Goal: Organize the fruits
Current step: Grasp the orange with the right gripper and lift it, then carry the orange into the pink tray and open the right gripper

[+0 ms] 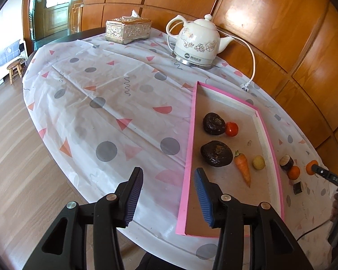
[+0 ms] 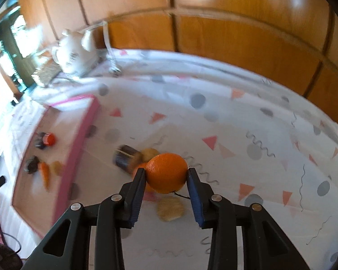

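Blue pads (image 2: 140, 193) of the right gripper (image 2: 166, 172) are clamped on an orange (image 2: 166, 172), one pad on each side, the fruit lifted off the cloth (image 2: 247, 121). It is round, with no long axis; a thin dark stem trails from its underside. Just beyond it, on the side toward the tray (image 2: 78, 148), sit a second orange (image 2: 138, 168), partly hidden, and a blurred dark object (image 2: 126, 157); a pale lump (image 2: 170, 209) lies below it on the cloth. Away from the tray the cloth runs bare to the table edge and the wood wall.

Left gripper (image 1: 169, 195) hangs with jaws wide apart, gripping nothing, straddling the tray's (image 1: 188, 157) pink near rim. Inside the tray, a carrot (image 1: 243, 168) points its tip toward the camera, long axis along the tray's length, between a dark lump (image 1: 216, 153) and a small yellow fruit (image 1: 258, 162). Further in are another dark lump (image 1: 213, 123) and a tomato (image 1: 231, 129), touching. Past the tray's far end stands a kettle (image 1: 198, 42).
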Demonstrator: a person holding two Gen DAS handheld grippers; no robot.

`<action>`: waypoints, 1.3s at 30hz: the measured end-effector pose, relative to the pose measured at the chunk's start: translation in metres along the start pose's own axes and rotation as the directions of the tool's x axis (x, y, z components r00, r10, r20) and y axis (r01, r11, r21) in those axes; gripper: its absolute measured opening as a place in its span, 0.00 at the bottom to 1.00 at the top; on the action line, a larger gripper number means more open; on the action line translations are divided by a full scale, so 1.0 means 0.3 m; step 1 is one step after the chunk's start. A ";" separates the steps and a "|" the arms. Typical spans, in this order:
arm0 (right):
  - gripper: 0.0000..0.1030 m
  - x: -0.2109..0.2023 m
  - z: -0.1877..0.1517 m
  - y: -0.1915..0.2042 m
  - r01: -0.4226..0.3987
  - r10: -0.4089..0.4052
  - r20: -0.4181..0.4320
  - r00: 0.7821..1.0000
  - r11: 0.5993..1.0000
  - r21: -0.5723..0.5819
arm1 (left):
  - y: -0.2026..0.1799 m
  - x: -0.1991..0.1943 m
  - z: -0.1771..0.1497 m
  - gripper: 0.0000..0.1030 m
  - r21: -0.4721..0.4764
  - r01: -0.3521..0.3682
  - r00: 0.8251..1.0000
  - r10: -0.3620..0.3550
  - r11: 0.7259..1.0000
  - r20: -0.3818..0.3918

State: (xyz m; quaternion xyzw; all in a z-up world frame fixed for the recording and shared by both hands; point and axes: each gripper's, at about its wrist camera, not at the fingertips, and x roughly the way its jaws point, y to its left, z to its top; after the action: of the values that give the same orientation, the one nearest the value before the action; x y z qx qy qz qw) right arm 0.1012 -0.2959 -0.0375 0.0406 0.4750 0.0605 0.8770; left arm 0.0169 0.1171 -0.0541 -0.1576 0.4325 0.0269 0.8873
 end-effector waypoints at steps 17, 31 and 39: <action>0.36 0.023 -0.064 0.597 -0.302 0.283 -0.106 0.953 0.906 -0.297 | -0.030 -0.048 -0.009 0.49 0.061 0.003 0.998 -0.006 0.998 0.057; 0.39 0.130 -0.084 0.769 -0.363 0.313 -0.207 0.927 0.886 -0.288 | -0.029 -0.042 -0.016 0.49 0.061 0.005 0.999 -0.008 0.998 0.050; 0.39 0.133 -0.084 0.774 -0.353 0.310 -0.186 0.932 0.894 -0.278 | -0.029 -0.037 -0.019 0.49 0.063 0.004 0.999 -0.007 0.998 0.044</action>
State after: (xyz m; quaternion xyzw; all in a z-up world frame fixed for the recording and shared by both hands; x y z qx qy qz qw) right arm 0.0861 -0.0599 -0.0545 -0.0196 0.5047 0.2848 0.8147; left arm 0.0073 0.1079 -0.0466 -0.1303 0.4132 0.0143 0.9011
